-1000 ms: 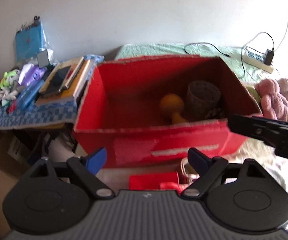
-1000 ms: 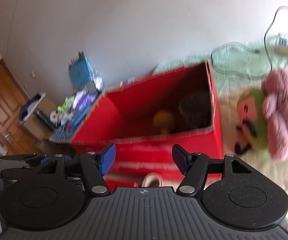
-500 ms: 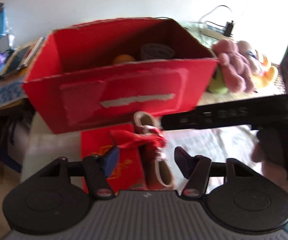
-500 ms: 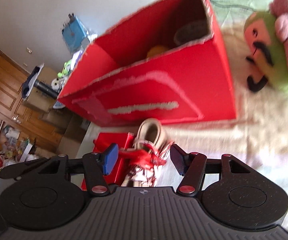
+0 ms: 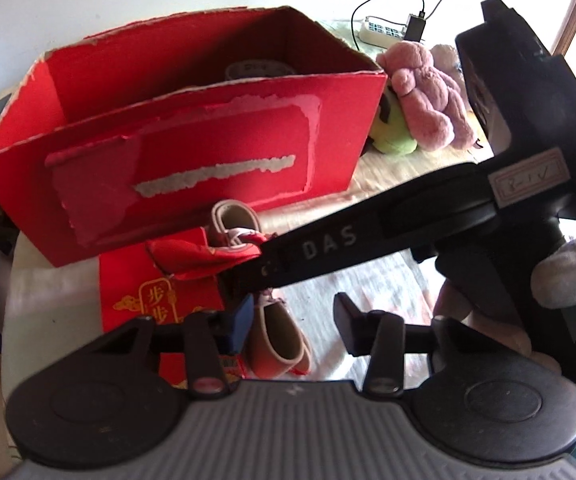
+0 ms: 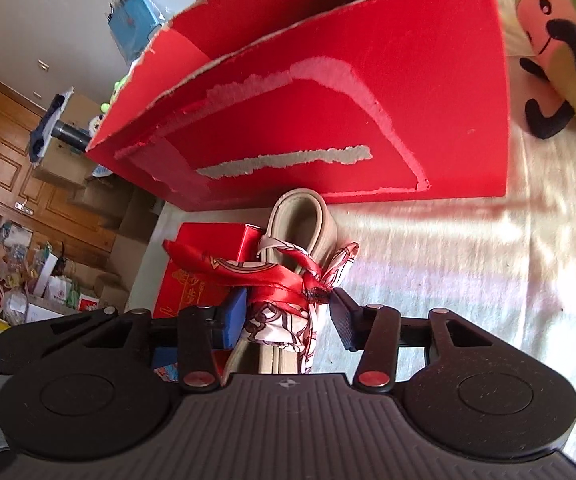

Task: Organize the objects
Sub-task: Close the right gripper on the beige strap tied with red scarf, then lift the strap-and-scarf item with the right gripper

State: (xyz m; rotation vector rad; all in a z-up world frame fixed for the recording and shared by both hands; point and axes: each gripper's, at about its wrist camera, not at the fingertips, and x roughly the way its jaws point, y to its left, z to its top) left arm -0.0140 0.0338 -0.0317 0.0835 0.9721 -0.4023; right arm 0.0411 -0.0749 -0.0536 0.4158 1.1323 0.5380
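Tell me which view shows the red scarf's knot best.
The right wrist view: the red scarf and its knot sit unobstructed between the right gripper fingers. In the left wrist view, the right gripper's body crosses the scarf, hiding the knot.

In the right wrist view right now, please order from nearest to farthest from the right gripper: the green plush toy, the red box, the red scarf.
1. red scarf, between the right gripper's fingers
2. red box, straight ahead
3. green plush toy, upper right

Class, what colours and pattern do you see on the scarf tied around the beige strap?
Red and white scarf with a printed line pattern; clearest in the right wrist view.
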